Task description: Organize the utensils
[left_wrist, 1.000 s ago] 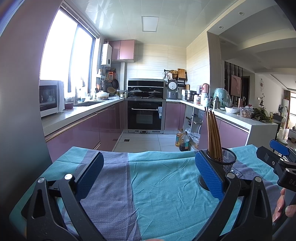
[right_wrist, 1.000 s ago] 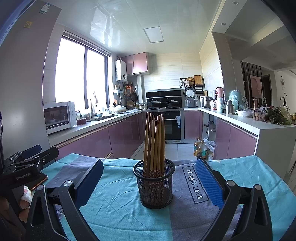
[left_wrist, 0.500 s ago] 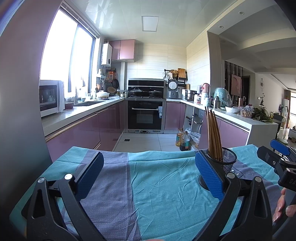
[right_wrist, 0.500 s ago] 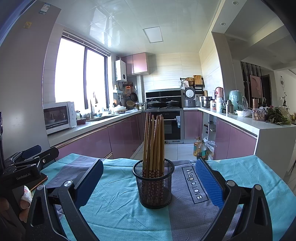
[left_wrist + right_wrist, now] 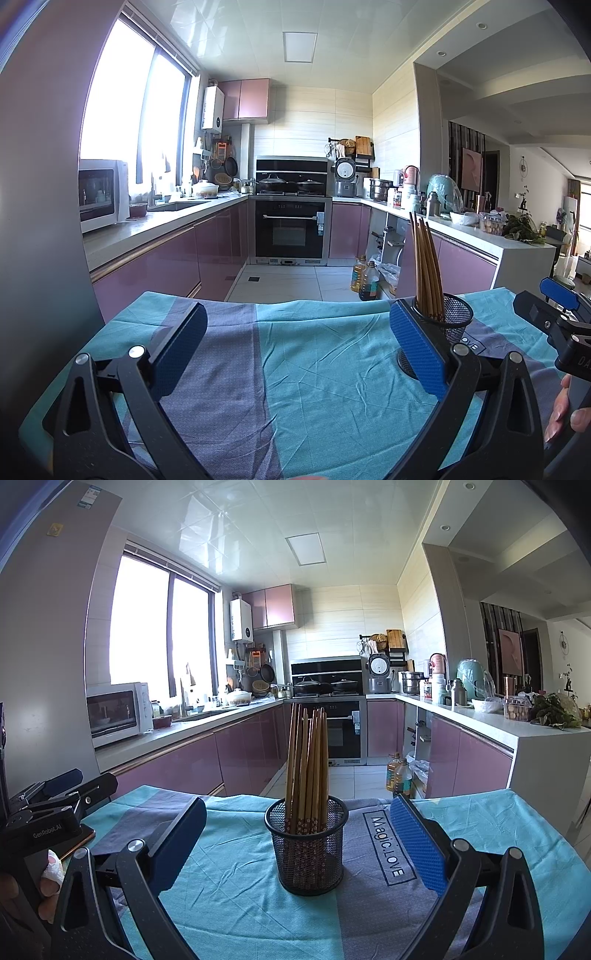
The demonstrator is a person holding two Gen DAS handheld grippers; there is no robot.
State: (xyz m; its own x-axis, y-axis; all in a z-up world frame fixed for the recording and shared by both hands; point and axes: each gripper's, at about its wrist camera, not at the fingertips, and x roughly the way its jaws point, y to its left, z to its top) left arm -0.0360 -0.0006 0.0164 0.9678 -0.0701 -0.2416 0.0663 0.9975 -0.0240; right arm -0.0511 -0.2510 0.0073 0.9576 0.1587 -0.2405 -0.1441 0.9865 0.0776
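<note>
A black mesh cup stands upright on a teal and grey cloth and holds several wooden chopsticks. My right gripper is open and empty, with the cup between and just beyond its blue pads. My left gripper is open and empty over the cloth, left of the cup. The cup is partly hidden behind the left gripper's right pad. The chopsticks show above it.
The table's far edge drops to a tiled kitchen floor. Purple cabinets and an oven lie beyond. A white counter stands at the right. Oil bottles sit on the floor.
The right gripper has edged slightly toward the cup, which sits a little nearer between its pads. The left gripper has hardly moved.
</note>
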